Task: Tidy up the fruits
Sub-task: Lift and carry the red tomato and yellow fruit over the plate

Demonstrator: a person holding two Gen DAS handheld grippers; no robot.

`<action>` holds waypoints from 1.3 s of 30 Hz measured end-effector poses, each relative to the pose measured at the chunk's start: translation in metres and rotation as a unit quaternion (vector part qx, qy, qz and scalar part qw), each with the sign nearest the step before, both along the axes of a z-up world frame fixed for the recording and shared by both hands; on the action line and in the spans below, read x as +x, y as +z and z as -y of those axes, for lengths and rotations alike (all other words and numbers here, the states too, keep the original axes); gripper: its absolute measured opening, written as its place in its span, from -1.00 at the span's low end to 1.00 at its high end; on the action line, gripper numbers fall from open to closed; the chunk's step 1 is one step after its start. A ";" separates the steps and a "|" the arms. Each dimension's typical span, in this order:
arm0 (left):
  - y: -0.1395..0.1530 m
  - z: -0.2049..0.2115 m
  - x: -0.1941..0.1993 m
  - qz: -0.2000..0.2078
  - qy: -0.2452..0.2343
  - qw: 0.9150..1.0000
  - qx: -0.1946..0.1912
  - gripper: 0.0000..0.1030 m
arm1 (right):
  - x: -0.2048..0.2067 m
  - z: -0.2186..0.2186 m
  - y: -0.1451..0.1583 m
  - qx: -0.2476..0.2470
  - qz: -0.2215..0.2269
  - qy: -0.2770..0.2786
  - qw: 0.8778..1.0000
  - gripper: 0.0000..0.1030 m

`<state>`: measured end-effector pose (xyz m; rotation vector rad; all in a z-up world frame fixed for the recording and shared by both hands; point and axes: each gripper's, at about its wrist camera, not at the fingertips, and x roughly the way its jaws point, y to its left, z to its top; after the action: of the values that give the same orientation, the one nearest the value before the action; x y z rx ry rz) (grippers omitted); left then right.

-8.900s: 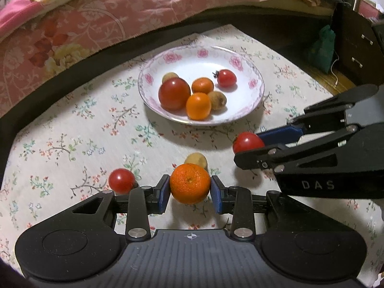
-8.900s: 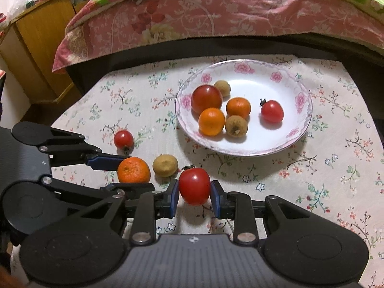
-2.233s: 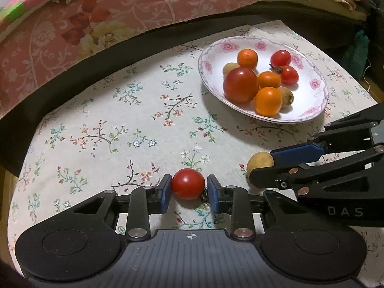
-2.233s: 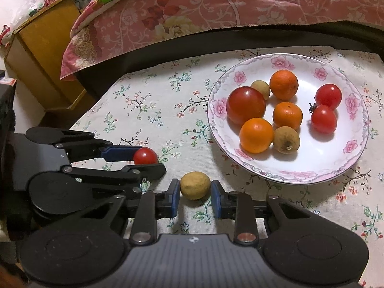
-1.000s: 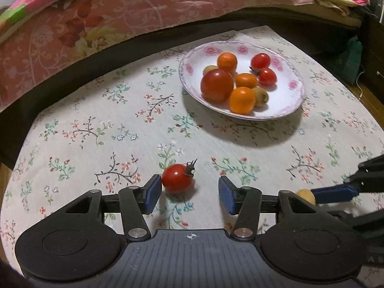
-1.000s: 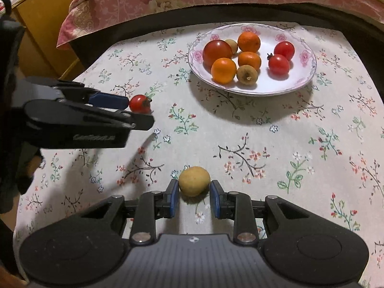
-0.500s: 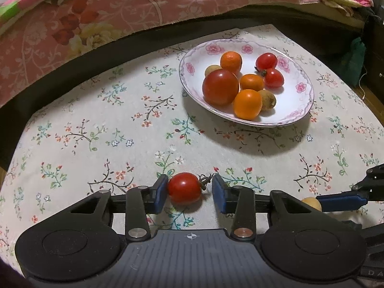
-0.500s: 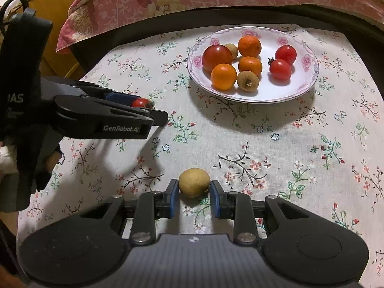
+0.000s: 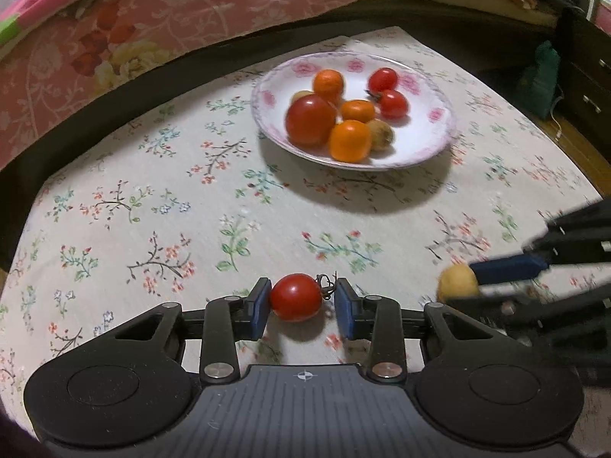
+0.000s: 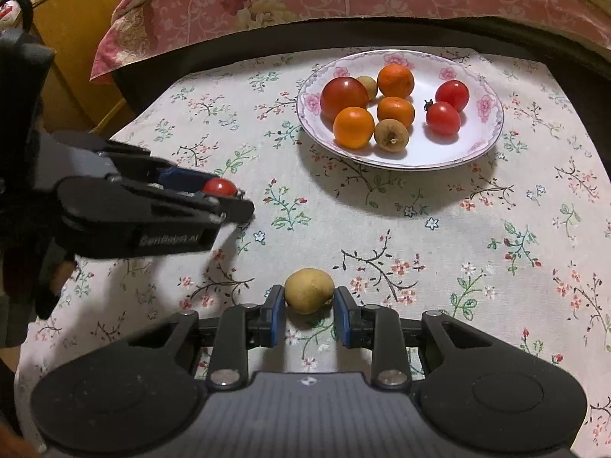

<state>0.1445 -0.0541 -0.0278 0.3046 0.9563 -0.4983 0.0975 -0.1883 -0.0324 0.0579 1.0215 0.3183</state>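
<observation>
Left wrist: left gripper (image 9: 301,303) fingers closing on a cherry tomato (image 9: 296,297). Left pad touches it; the right pad is just off the skin, the stem between them. Plate (image 9: 431,141) at 12 o'clock, well apart, on the floral surface (image 9: 172,206). It holds a big tomato (image 9: 310,120), three oranges, two cherry tomatoes and two brownish fruits. Path across the cloth to the plate is bare. At 3 o'clock the right gripper (image 9: 458,286), blurred, is clamped on a yellow fruit (image 9: 457,285). Bed (image 9: 152,19) with pink quilt behind the surface.

Right wrist: right gripper (image 10: 309,311) fingers clamped on the yellow fruit (image 10: 308,290) at 6 o'clock, fruit just above the cloth. Plate (image 10: 485,141) at 1 o'clock, well apart. Left gripper (image 10: 225,194) at 9 o'clock with the tomato (image 10: 219,187) showing between its fingers. Wooden cabinet (image 10: 76,49) at 10 o'clock.
</observation>
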 end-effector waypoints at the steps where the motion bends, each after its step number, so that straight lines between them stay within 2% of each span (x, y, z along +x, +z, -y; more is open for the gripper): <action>1: 0.000 0.001 -0.003 -0.002 -0.005 1.000 0.000 -0.15 | -0.001 0.000 0.001 -0.001 0.002 0.000 1.000 -0.45; 11: -0.002 0.006 -0.036 -0.017 -0.052 0.998 0.010 -0.14 | -0.010 0.005 0.006 -0.010 -0.001 0.003 1.000 -0.45; 20: -0.007 0.003 -0.044 -0.014 -0.060 0.998 0.020 -0.06 | -0.013 0.000 -0.001 -0.021 -0.001 0.014 1.000 -0.44; 24: -0.007 0.001 -0.048 -0.010 -0.060 0.998 0.029 0.18 | -0.013 -0.003 -0.001 -0.031 0.002 0.019 0.999 -0.44; 26: -0.007 -0.002 -0.049 -0.011 -0.054 0.998 0.025 0.17 | -0.014 -0.003 -0.001 -0.030 0.003 0.019 0.999 -0.44; 27: -0.007 -0.002 -0.049 -0.012 -0.053 0.998 0.025 0.17 | -0.014 -0.002 -0.001 -0.029 0.003 0.018 0.999 -0.44; 29: -0.007 -0.001 -0.050 -0.015 -0.055 0.998 0.023 0.01 | -0.013 -0.002 -0.001 -0.028 0.003 0.017 0.999 -0.45; 30: -0.006 0.000 -0.050 -0.019 -0.058 0.998 0.020 -0.18 | -0.014 -0.003 -0.002 -0.029 0.003 0.017 0.999 -0.44; 31: -0.006 0.001 -0.051 -0.021 -0.057 0.998 0.019 -0.28 | -0.014 -0.003 -0.002 -0.031 0.004 0.018 0.999 -0.45; 39: -0.004 0.004 -0.047 -0.022 -0.050 0.998 0.008 -0.30 | -0.015 -0.007 0.001 -0.035 0.009 0.022 0.999 -0.45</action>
<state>0.0976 -0.0581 -0.0319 0.3579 0.9914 -0.5917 0.0822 -0.1816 -0.0309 -0.0308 1.0162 0.3220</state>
